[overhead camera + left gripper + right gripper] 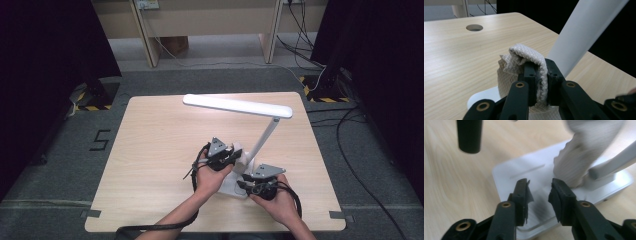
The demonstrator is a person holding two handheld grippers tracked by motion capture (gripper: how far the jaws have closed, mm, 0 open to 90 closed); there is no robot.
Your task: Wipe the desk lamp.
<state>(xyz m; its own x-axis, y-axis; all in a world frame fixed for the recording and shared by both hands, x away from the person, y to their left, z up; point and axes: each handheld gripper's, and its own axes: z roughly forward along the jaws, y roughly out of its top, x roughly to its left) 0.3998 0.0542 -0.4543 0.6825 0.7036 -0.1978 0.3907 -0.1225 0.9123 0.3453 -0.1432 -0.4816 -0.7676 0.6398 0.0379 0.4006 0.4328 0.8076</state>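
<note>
My left gripper (539,75) clamps a wadded cloth (524,62) against the foot of the white desk lamp (240,106), near the table's (150,150) front edge. My right gripper (539,192) hovers over the lamp base (524,172), jaws apart and empty. I judge the wiping underway, with most of the base left.
</note>
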